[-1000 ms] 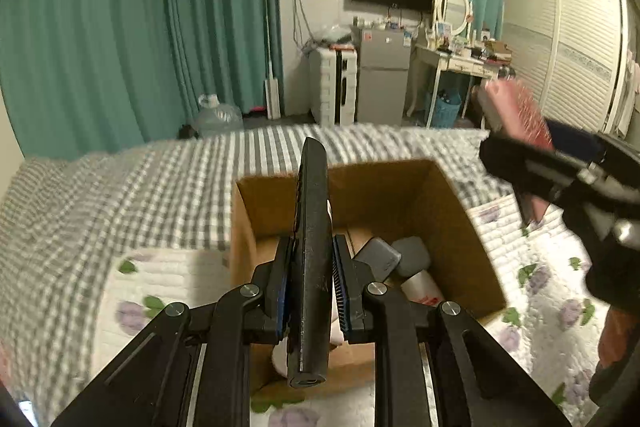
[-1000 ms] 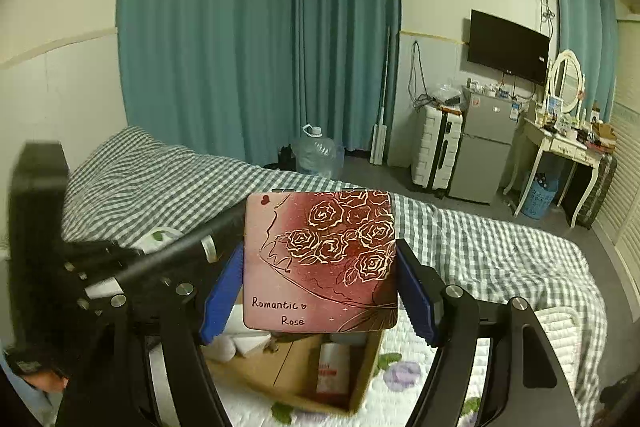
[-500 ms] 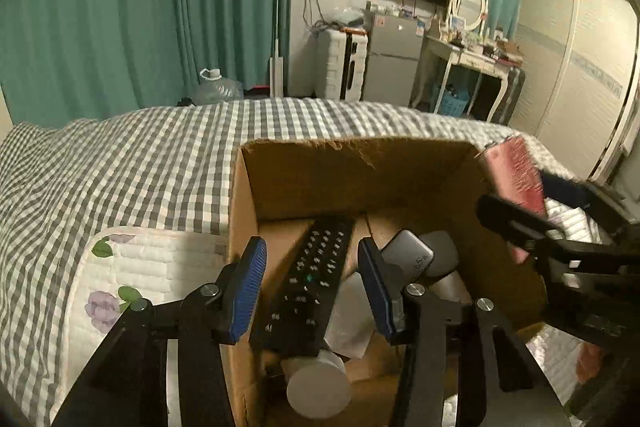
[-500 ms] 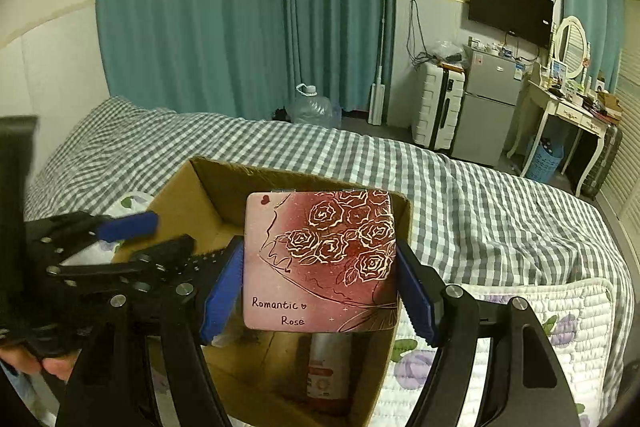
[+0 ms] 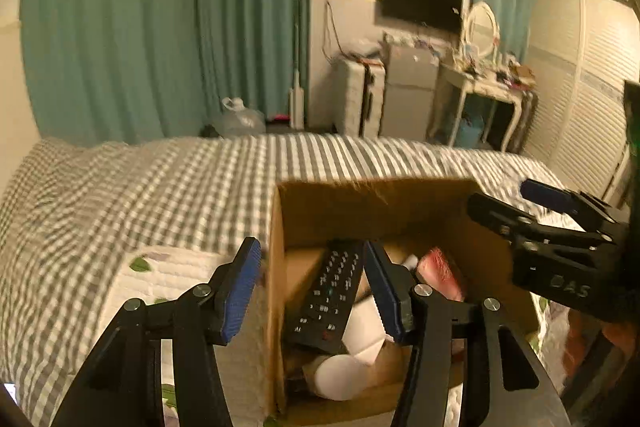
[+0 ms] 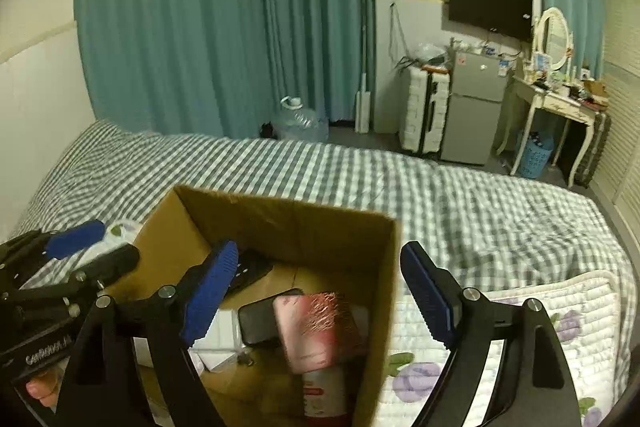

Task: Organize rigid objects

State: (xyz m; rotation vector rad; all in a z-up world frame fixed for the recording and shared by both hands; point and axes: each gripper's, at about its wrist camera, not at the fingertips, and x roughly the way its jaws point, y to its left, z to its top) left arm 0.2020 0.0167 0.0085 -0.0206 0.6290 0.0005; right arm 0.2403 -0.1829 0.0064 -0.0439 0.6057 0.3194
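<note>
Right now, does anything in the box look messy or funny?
Yes. The black remote leans tilted on the white things instead of lying flat, and the pink rose case lies crooked over a dark gadget. The cardboard box itself looks fine.

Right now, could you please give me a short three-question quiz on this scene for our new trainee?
1. True or false: the left gripper is shut on the black remote.
2. Multiple choice: the pink rose tin is (A) in the right gripper, (B) inside the cardboard box, (C) on the checked bedspread.
3. Fill in: the cardboard box stands on the ____.

Key:
1. False; both grippers are open and the remote lies in the box.
2. B.
3. Bed, partly on the white floral quilt.
</note>
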